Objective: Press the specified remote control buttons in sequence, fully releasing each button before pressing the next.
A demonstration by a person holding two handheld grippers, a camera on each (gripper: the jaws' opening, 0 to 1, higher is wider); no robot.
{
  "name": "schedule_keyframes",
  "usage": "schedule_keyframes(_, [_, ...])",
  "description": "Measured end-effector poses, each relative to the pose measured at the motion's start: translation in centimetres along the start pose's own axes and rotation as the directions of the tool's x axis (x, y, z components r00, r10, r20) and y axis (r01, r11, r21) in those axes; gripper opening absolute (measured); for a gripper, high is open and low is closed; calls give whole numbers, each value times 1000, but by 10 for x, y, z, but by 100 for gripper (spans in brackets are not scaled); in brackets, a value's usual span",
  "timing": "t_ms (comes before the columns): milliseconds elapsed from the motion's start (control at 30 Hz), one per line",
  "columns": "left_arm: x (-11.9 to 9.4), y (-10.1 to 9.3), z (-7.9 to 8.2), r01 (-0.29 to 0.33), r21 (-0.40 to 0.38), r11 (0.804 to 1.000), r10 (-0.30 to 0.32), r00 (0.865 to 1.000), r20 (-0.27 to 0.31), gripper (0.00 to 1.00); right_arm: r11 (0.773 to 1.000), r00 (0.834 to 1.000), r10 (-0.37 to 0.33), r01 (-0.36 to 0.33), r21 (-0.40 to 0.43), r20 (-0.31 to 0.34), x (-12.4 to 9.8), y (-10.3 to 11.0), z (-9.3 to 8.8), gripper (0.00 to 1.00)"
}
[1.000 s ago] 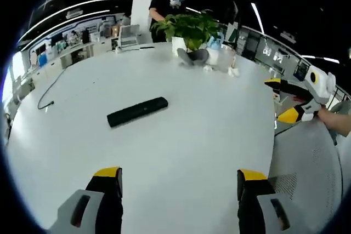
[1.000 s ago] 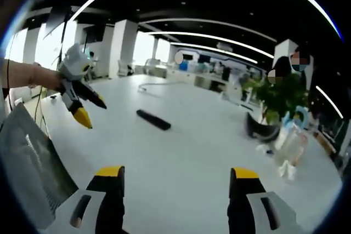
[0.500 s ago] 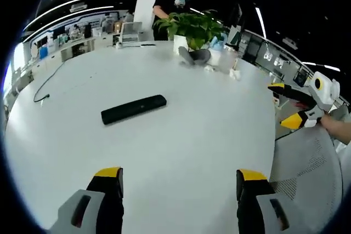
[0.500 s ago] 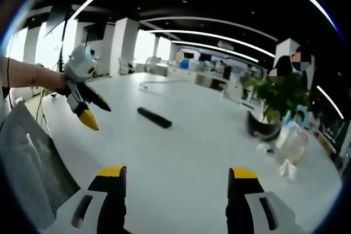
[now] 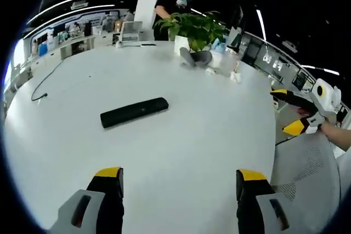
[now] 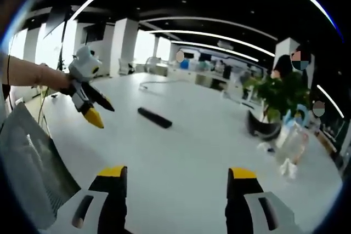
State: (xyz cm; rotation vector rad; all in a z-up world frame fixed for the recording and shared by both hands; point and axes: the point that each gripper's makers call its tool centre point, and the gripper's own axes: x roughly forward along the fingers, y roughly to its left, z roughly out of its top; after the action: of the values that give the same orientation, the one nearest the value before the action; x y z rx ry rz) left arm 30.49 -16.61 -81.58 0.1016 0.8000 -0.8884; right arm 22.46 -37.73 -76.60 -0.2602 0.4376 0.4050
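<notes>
A long black remote control (image 5: 134,112) lies flat on the white table (image 5: 181,152), ahead and left of my left gripper (image 5: 179,182), whose jaws stand open with nothing between them. In the right gripper view the remote (image 6: 154,118) is small and far off. My right gripper (image 6: 174,179) is open and empty above the table's near edge. The left gripper (image 6: 97,110) hangs open at the left of that view, held by a bare arm. The right gripper (image 5: 292,112) shows open at the right edge of the left gripper view.
A potted green plant (image 5: 192,28) with a dark shoe-like object (image 5: 195,57) and small clear bottles (image 6: 290,146) stands at the table's far side. A black cable (image 5: 44,83) lies at the far left. A grey mesh chair back (image 5: 310,173) is near the right edge. A person (image 5: 173,4) stands behind the plant.
Both views shifted slightly. In the right gripper view the left gripper has drifted a little to the right, toward the table. The remote lies where it was.
</notes>
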Motion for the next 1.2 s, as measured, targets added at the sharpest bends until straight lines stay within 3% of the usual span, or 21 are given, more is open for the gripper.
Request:
schedule_keyframes(167, [-1,3,8,8,-23,1000,-8,1000,21,87,1000,1000,3,-3,-3,-7,1,0,-1,72])
schedule_keyframes(600, [4,19,16,1,45,999,0,1000,-6,87,1000,1000,-3,2,0,-19,0,-1,-4,71])
schedule_keyframes(700, [6,16,20,41,50,998,-40,999,-7,87,1000,1000,-2,2,1,-22,0,0,-5,71])
schedule_keyframes(967, [8,21,40,75,48,996,-76,997,29,87,1000,1000,-1,1,-3,-30,1,0,-6,70])
schedule_keyframes(1200, [13,26,43,67,75,995,-69,997,23,87,1000,999,-5,5,1,-32,0,0,-7,70])
